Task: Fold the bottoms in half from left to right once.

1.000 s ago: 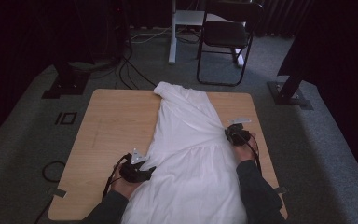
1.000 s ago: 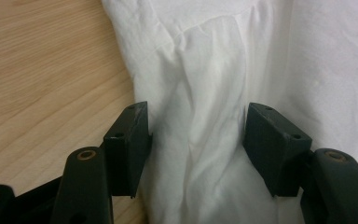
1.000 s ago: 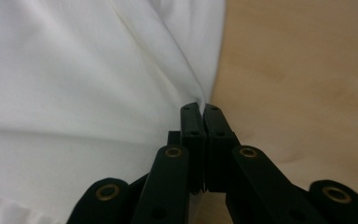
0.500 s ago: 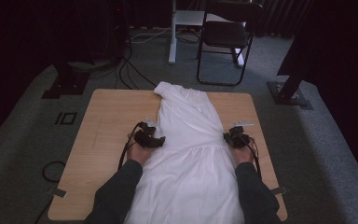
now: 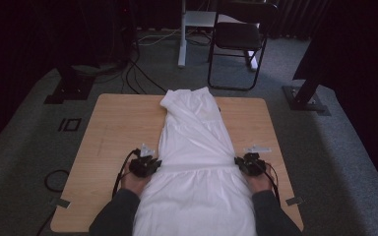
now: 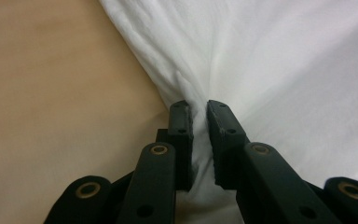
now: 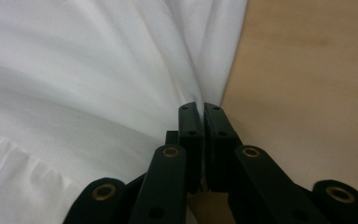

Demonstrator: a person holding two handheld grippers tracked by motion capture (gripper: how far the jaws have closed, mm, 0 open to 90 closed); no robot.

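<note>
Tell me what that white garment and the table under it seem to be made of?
The white garment looks like thin woven cloth, perhaps cotton: matte, softly creased, gathered at a seam, bunching where both sets of jaws pinch its edges. The table looks like light wood or wood-look laminate: a smooth, pale tan top with faint grain and rounded corners. Which of the two, the pictures leave open.

Plain white dress (image 5: 197, 162) on light wood-grain table (image 5: 113, 128), black tools, dark grey carpet (image 5: 24, 147)

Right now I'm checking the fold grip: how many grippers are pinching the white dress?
2. The left gripper pinches the white dress at its left edge, the right gripper at its right edge.
</note>
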